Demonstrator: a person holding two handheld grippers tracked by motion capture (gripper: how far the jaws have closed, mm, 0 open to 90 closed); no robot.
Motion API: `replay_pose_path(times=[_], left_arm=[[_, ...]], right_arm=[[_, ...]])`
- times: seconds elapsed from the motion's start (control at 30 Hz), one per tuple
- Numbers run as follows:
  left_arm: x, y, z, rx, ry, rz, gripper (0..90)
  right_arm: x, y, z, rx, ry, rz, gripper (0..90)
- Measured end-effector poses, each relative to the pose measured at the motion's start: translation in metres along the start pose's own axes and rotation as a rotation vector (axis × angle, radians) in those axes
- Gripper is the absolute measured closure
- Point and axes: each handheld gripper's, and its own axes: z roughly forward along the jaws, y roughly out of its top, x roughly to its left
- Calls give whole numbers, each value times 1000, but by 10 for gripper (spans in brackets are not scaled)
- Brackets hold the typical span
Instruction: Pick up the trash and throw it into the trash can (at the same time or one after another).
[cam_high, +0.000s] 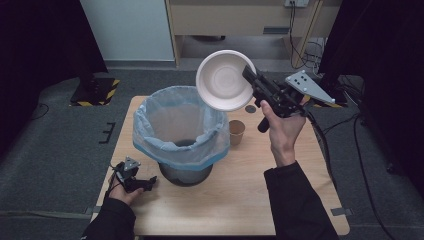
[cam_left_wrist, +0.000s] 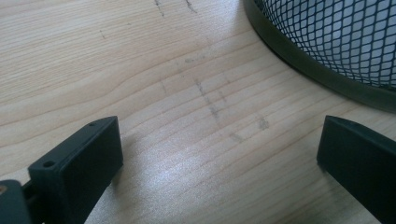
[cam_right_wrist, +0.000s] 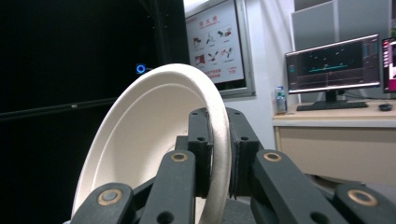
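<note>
A white paper bowl (cam_high: 223, 80) is held up in the air, tilted on edge, above the right rim of a mesh bin (cam_high: 182, 131) lined with a pale blue bag. My right gripper (cam_high: 248, 73) is shut on the bowl's rim; in the right gripper view the bowl (cam_right_wrist: 144, 140) rim sits pinched between the two black pads (cam_right_wrist: 200, 149). My left gripper (cam_high: 149, 184) rests low on the table at the bin's left foot. Its jaws stand wide apart over bare wood, with the bin's mesh base (cam_left_wrist: 336, 42) just beyond.
A brown paper cup (cam_high: 236, 132) stands upright on the wooden table (cam_high: 240, 200) right of the bin. A small dark round disc (cam_high: 250, 108) lies behind the cup. Monitors (cam_right_wrist: 332, 65) on a desk lie beyond the bowl.
</note>
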Motion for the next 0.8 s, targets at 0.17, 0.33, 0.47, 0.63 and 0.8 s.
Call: replay_pose_path(times=[0.17, 0.33, 0.47, 0.63, 0.8], left_arm=[[0, 0, 0, -1, -1, 2, 0], [0, 0, 0, -1, -2, 1, 0], [0, 0, 0, -2, -2, 1, 0], [0, 0, 0, -1, -3, 3, 0], [0, 0, 0, -2, -3, 3, 0]], right_arm=[[8, -4, 11, 17, 19, -7, 825], [18, -9, 23, 34, 41, -4, 825], [23, -14, 31, 54, 49, -4, 825], [30, -23, 41, 93, 66, -21, 825], [37, -33, 50, 137, 83, -35, 823]])
